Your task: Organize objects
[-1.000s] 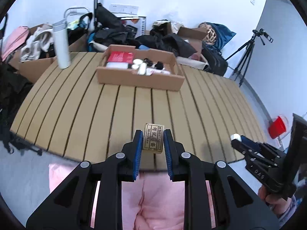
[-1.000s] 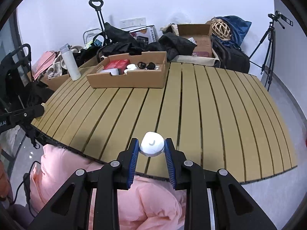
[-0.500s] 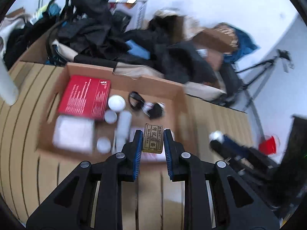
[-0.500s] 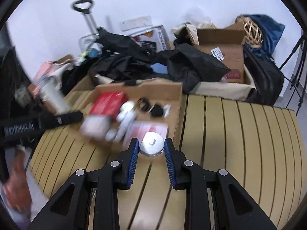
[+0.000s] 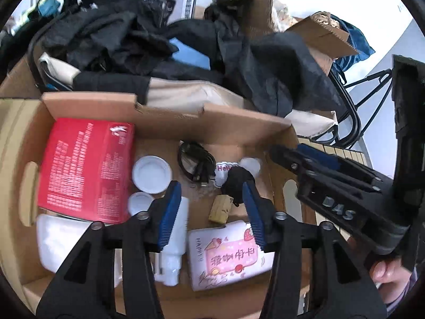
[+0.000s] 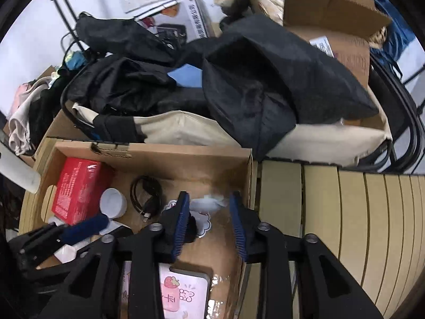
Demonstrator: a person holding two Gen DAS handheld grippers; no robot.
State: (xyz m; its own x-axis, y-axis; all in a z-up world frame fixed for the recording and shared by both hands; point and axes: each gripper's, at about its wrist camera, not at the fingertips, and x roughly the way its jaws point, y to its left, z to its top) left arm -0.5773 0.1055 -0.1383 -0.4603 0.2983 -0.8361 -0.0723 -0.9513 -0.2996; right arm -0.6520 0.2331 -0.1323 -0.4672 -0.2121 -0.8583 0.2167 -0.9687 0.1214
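The left hand-held gripper (image 5: pixel 212 207) hangs over the cardboard box (image 5: pixel 170 114), its jaws just opened and apart; the small tan box (image 5: pixel 220 208) lies free on the box floor between them, touching neither pad. The right hand-held gripper (image 6: pixel 209 218) has likewise just spread, and the white round container (image 6: pixel 205 203) (blurred) sits loose between its fingers near the box's right wall. A red carton (image 5: pixel 85 167) fills the box's far left corner. The box rests on the slatted worktop (image 6: pixel 345 212).

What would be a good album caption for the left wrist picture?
Left gripper, jaws just opened, hangs over the cardboard box with the small tan box loose below; right gripper alongside.
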